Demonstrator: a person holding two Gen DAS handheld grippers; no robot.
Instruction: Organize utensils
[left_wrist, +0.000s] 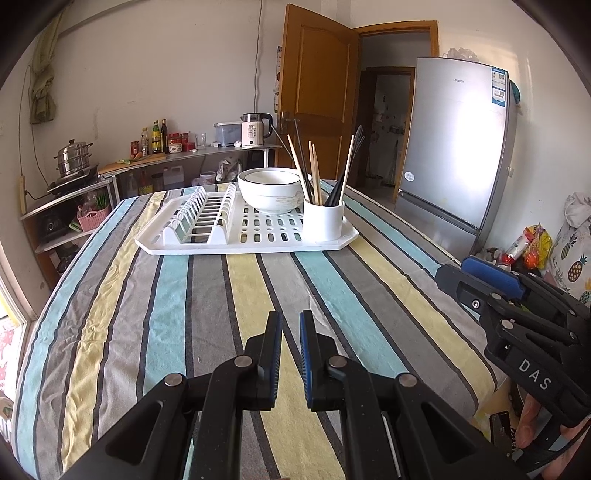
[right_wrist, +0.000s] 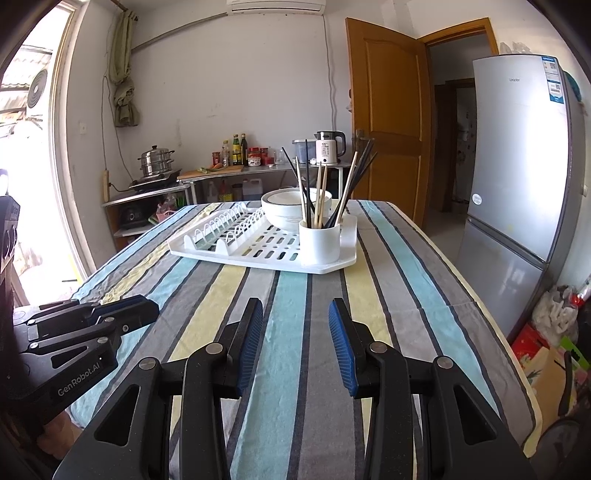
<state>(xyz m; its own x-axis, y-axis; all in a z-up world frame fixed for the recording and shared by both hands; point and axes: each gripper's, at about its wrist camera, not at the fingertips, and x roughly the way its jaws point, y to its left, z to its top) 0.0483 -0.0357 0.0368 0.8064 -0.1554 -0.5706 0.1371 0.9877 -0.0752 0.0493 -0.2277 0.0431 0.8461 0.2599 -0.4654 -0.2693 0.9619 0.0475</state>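
Observation:
A white drying tray (left_wrist: 332, 245) (right_wrist: 334, 266) lies at the far end of the striped tablecloth (left_wrist: 207, 295). On its near right corner stands a white cup (left_wrist: 324, 220) (right_wrist: 319, 242) with several wooden and black chopsticks (left_wrist: 314, 173) (right_wrist: 320, 192) upright in it. Stacked white bowls (left_wrist: 271, 190) (right_wrist: 282, 208) sit behind the cup. My left gripper (left_wrist: 290, 317) (right_wrist: 142, 308) hovers over the near cloth, its jaws almost together with nothing between them. To its right, my right gripper (right_wrist: 295, 306) (left_wrist: 466, 274) is open and holds nothing.
A silver fridge (right_wrist: 517, 177) stands right of the table, beside an open wooden door (right_wrist: 388, 122). Against the back wall, a metal shelf (left_wrist: 229, 149) carries a kettle, bottles and a steamer pot. Bags and boxes lie on the floor at the right.

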